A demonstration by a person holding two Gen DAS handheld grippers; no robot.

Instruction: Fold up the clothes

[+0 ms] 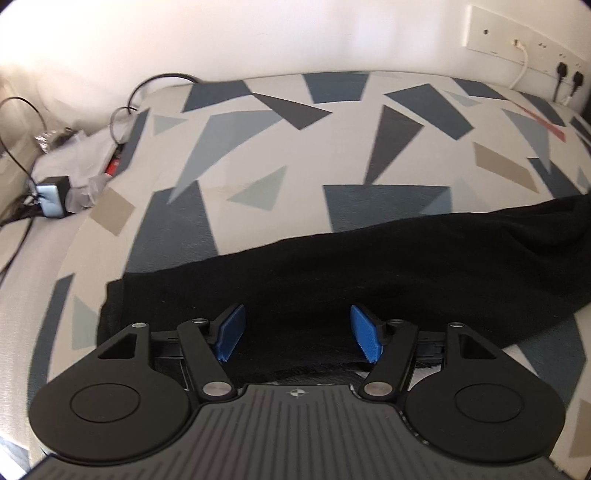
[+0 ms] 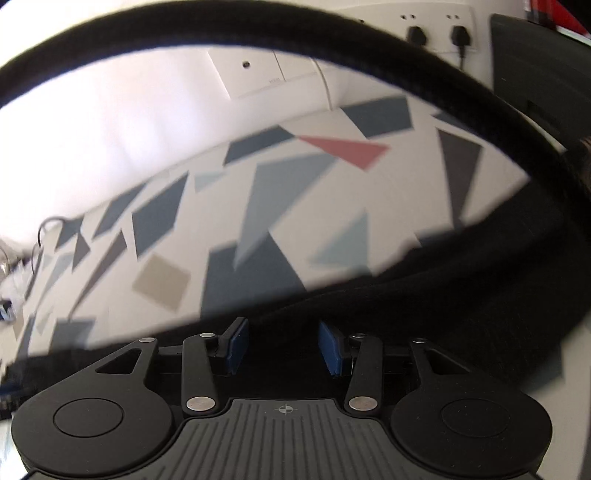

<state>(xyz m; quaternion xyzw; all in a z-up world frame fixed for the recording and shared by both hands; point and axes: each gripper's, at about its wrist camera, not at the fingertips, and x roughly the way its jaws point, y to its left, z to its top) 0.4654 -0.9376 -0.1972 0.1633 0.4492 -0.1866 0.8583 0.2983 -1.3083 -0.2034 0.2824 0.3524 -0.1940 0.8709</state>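
Both pairs of fingers, left gripper (image 1: 297, 332) and right gripper (image 2: 282, 349), stand apart, gripping nothing; black garment (image 1: 369, 266) beneath may bunch if pinched unevenly.

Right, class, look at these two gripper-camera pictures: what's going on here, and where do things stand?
A person with a handheld gripper in each hand is folding a black garment on a sheet with a geometric print. The left gripper is above the cloth, jaws apart, nothing pinched. The right gripper also stands open over dark fabric. A black braided cable arcs across its view. The garment lies in a long, rumpled band.
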